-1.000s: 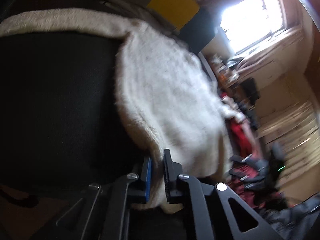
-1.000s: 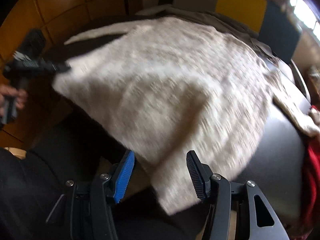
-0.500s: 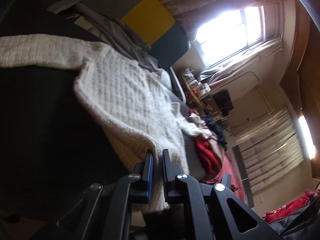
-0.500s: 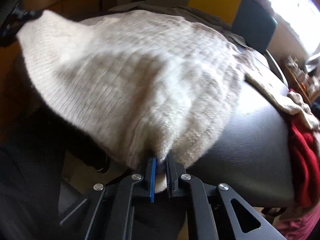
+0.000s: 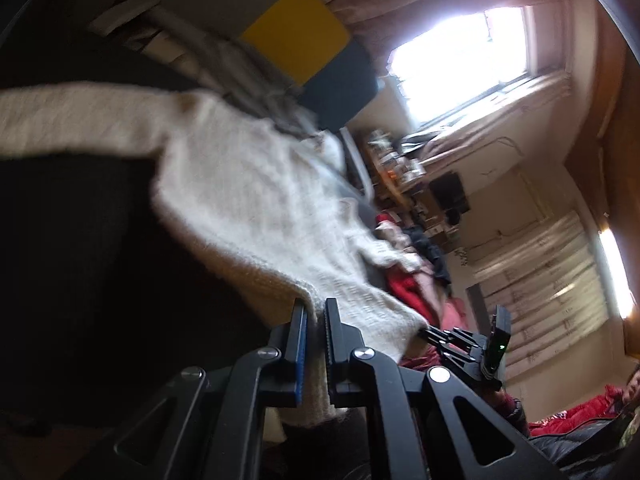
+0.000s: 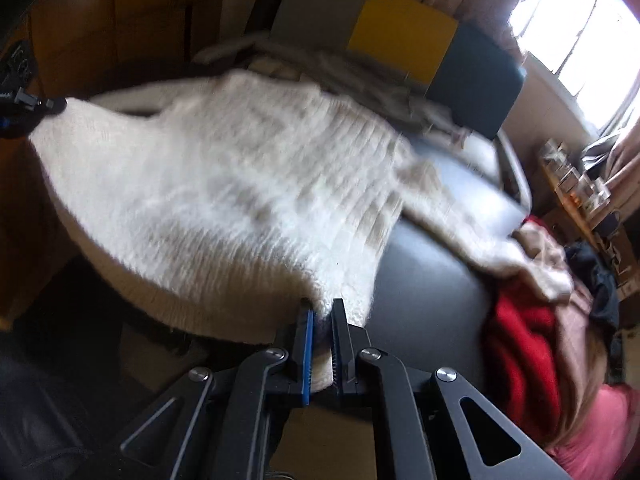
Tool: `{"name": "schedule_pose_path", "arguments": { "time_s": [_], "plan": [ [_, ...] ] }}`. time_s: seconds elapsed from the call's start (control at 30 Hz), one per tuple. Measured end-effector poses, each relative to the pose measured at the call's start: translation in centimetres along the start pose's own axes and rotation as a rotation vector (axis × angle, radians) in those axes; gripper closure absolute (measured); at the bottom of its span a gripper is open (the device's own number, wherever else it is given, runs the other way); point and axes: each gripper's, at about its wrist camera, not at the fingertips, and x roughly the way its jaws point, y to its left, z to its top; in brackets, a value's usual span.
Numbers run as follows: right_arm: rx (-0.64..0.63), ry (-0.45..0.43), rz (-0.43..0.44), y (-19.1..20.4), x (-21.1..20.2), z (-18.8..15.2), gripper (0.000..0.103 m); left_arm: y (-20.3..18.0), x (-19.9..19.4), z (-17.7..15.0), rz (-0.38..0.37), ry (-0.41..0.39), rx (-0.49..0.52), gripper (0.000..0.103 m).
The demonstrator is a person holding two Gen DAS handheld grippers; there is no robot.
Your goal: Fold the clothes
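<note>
Sweater [image 6: 224, 200]: cream knit, spread over a dark table [image 6: 440, 280], its near hem lifted off the near edge at two corners.

Left gripper [image 5: 316, 312]: fingers together, clamped on the hem's left corner; this corner hangs beyond the table edge, over dark open space.

Right gripper [image 6: 322, 312]: fingers together, clamped on the hem's right corner, just at the near table edge.

Left sleeve [image 5: 72, 120]: stretched out to the left across the dark top.

Right sleeve [image 6: 480, 236]: trailing right, its cuff touching the pile.

Bare table: a dark strip to the right of the sweater body, between hem and pile; the only open room on the top.

Pile [image 6: 520, 344]: red, pink, beige and dark clothes heaped at the right edge, closing that side.

Grey cloth [image 6: 352, 72]: bunched at the far edge, touching the sweater's shoulder.

Cushions [image 6: 400, 36]: grey, yellow and blue, upright beyond the far edge.

Window [image 5: 456, 60]: bright, far right, with curtains.
</note>
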Motion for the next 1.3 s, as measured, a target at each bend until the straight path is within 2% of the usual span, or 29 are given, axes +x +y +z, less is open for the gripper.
{"name": "schedule_pose_path", "arguments": {
  "time_s": [0.07, 0.13, 0.2, 0.37, 0.5, 0.6, 0.73, 0.8, 0.97, 1.03, 1.13, 1.3],
  "plan": [
    [0.016, 0.039, 0.022, 0.4, 1.7, -1.2, 0.095, 2.8, 0.6, -1.5, 0.027, 0.024, -0.068, 0.097],
    [0.041, 0.074, 0.053, 0.9, 3.6, -2.3, 0.095, 5.1, 1.5, -2.9, 0.088, 0.047, -0.1, 0.097],
    [0.049, 0.099, 0.064, 1.2, 5.1, -3.0, 0.095, 6.9, 2.1, -3.9, 0.108, 0.057, -0.134, 0.097],
    [0.151, 0.13, 0.191, 0.0, 6.9, -4.8, 0.09, 8.3, 3.1, -5.3, 0.184, 0.081, -0.113, 0.097],
    [0.208, 0.131, 0.258, -2.0, 5.4, -5.4, 0.087, 7.8, 2.7, -5.6, 0.23, 0.083, -0.07, 0.092],
    [0.248, 0.066, 0.252, -3.3, 3.5, -4.6, 0.085, 7.7, 1.7, -5.5, 0.28, 0.061, -0.063, 0.09],
    [0.261, -0.014, 0.238, -2.6, 4.3, -1.8, 0.085, 6.8, -0.1, -5.2, 0.344, -0.011, -0.034, 0.09],
    [0.272, -0.015, 0.237, -2.1, 5.9, -0.6, 0.085, 5.2, 0.0, -4.5, 0.312, -0.058, 0.011, 0.09],
    [0.317, -0.003, 0.229, -2.0, 9.4, 1.2, 0.085, 1.7, 5.1, -2.8, 0.314, -0.023, 0.155, 0.09],
    [0.347, 0.003, 0.214, -2.6, 10.2, 1.5, 0.085, 1.2, 7.3, -2.3, 0.356, -0.005, 0.194, 0.09],
    [0.378, 0.028, 0.203, -3.4, 11.3, 1.3, 0.085, 1.5, 9.6, -2.3, 0.466, 0.024, 0.254, 0.09],
    [0.403, 0.025, 0.197, -4.0, 11.6, 0.6, 0.087, 2.5, 9.3, -3.1, 0.514, -0.006, 0.255, 0.089]
  ]
}}
